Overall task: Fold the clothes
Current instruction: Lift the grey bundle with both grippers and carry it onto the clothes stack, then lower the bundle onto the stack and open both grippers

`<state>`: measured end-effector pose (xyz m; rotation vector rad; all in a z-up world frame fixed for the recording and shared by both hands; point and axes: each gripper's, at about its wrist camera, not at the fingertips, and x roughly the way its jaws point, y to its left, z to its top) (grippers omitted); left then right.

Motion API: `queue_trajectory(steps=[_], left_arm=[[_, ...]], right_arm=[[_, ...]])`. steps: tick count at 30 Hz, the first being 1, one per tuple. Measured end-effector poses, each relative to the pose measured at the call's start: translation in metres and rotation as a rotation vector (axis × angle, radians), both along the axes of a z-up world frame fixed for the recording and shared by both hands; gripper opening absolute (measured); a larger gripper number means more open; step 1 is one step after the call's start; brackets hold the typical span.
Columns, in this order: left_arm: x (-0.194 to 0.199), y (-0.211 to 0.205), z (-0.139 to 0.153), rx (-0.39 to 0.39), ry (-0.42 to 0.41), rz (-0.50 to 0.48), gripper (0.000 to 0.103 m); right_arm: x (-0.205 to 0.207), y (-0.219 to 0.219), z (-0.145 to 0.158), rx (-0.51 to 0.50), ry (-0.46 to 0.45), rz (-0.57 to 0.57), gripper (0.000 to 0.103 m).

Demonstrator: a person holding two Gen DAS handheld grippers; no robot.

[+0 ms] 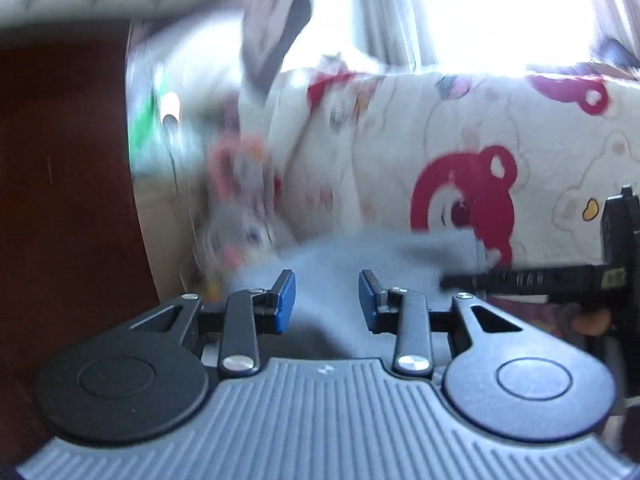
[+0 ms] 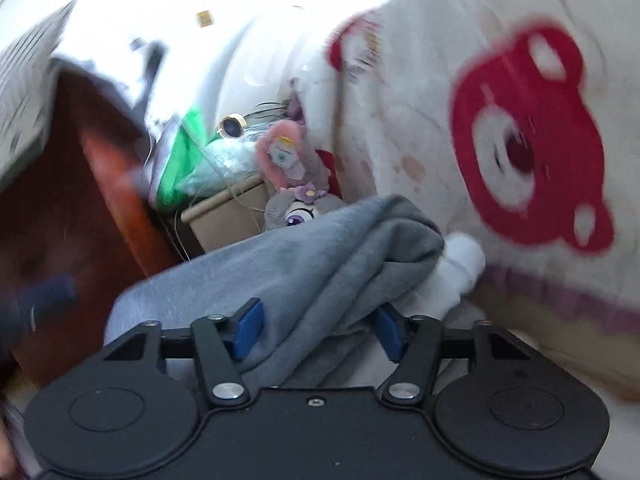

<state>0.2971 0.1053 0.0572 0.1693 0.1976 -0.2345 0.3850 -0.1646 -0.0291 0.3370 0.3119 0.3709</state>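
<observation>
A grey garment (image 2: pixel 320 248) lies bunched in front of a white bedcover with red bears (image 2: pixel 528 140). My right gripper (image 2: pixel 318 330) is open, its blue pads (image 2: pixel 250 328) wide apart, and a thick fold of the grey cloth lies between them. A white cuff or sock (image 2: pixel 460 264) sticks out at the garment's right end. In the left wrist view the garment (image 1: pixel 344 260) is blurred and fills the gap of my left gripper (image 1: pixel 327 300), whose pads stand partly apart, so it is open. The right gripper (image 1: pixel 616 240) reaches in from the right edge, touching the cloth.
A dark red wooden panel (image 1: pixel 64 184) stands close on the left. Plush toys (image 2: pixel 288 184), a cardboard box (image 2: pixel 228 220) and green plastic (image 2: pixel 180 152) are wedged between it and the bed. A bright window with curtains (image 1: pixel 480 8) is behind.
</observation>
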Motion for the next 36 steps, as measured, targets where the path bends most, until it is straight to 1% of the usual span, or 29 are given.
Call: queue_trajectory(steps=[1, 2, 4, 5, 8, 9, 12, 14, 15, 16, 17, 18, 19, 20, 22, 24, 26, 27, 28, 30, 31, 33, 36], left_arm=[[0.001, -0.005, 0.002, 0.042, -0.021, 0.006, 0.034], [0.008, -0.007, 0.000, 0.052, 0.008, 0.009, 0.034], [0.030, -0.006, -0.010, 0.012, 0.114, 0.041, 0.032], [0.037, -0.003, -0.016, -0.010, 0.152, 0.049, 0.032], [0.054, 0.008, -0.036, -0.072, 0.250, 0.063, 0.031], [0.056, 0.009, -0.038, -0.075, 0.257, 0.063, 0.031], [0.055, 0.009, -0.037, -0.060, 0.252, 0.058, 0.031], [0.057, 0.007, -0.035, -0.062, 0.256, 0.054, 0.031], [0.058, 0.006, -0.036, -0.062, 0.256, 0.055, 0.031], [0.056, 0.004, -0.036, -0.057, 0.254, 0.058, 0.031], [0.062, 0.005, -0.035, -0.051, 0.256, 0.058, 0.031], [0.064, 0.004, -0.035, -0.040, 0.254, 0.057, 0.031], [0.062, 0.002, -0.036, -0.032, 0.250, 0.050, 0.031], [0.059, 0.000, -0.036, -0.026, 0.247, 0.042, 0.031], [0.059, 0.000, -0.036, -0.032, 0.246, 0.033, 0.031], [0.061, 0.001, -0.035, -0.047, 0.250, 0.032, 0.031], [0.062, 0.000, -0.036, -0.055, 0.250, 0.045, 0.031], [0.061, 0.000, -0.037, -0.058, 0.248, 0.052, 0.031], [0.061, -0.001, -0.038, -0.064, 0.247, 0.056, 0.031], [0.059, -0.002, -0.041, -0.078, 0.244, 0.059, 0.031], [0.059, -0.002, -0.043, -0.093, 0.244, 0.066, 0.031], [0.056, -0.002, -0.043, -0.108, 0.251, 0.077, 0.031], [0.053, -0.005, -0.037, -0.086, 0.261, 0.083, 0.031]], right_arm=[[-0.006, 0.009, 0.003, -0.044, -0.022, -0.002, 0.063], [-0.013, 0.018, 0.007, -0.089, -0.045, -0.003, 0.063], [-0.022, 0.027, 0.009, -0.107, -0.054, -0.003, 0.065], [-0.026, 0.032, 0.010, -0.116, -0.058, -0.002, 0.065], [-0.050, 0.054, 0.008, -0.217, -0.094, 0.078, 0.065], [-0.058, 0.058, 0.008, -0.251, -0.107, 0.111, 0.065], [-0.062, 0.032, 0.013, -0.102, -0.118, 0.171, 0.064], [-0.051, 0.000, 0.013, 0.091, -0.064, 0.097, 0.064], [-0.045, -0.016, 0.013, 0.188, -0.037, 0.059, 0.056], [-0.033, -0.020, 0.014, 0.170, 0.000, 0.058, 0.037], [-0.021, -0.025, 0.015, 0.151, 0.036, 0.058, 0.000], [-0.009, -0.024, 0.016, 0.107, 0.049, 0.044, 0.003], [0.003, -0.024, 0.018, 0.062, 0.062, 0.031, 0.002], [0.012, -0.027, 0.020, 0.074, 0.071, 0.024, 0.000], [0.028, -0.036, 0.020, 0.116, 0.101, -0.029, 0.000], [0.035, -0.038, 0.019, 0.070, 0.094, -0.091, 0.000], [0.034, -0.039, 0.013, 0.080, 0.095, -0.091, 0.000], [0.029, -0.042, 0.008, 0.130, 0.100, -0.084, 0.009], [0.024, -0.044, 0.004, 0.181, 0.104, -0.077, 0.014], [0.008, -0.040, -0.008, 0.250, 0.112, -0.049, 0.043], [0.001, -0.033, -0.014, 0.251, 0.118, -0.018, 0.047], [-0.011, -0.019, -0.026, 0.204, 0.140, 0.076, 0.048], [-0.027, 0.000, -0.030, 0.199, 0.104, 0.124, 0.049]])
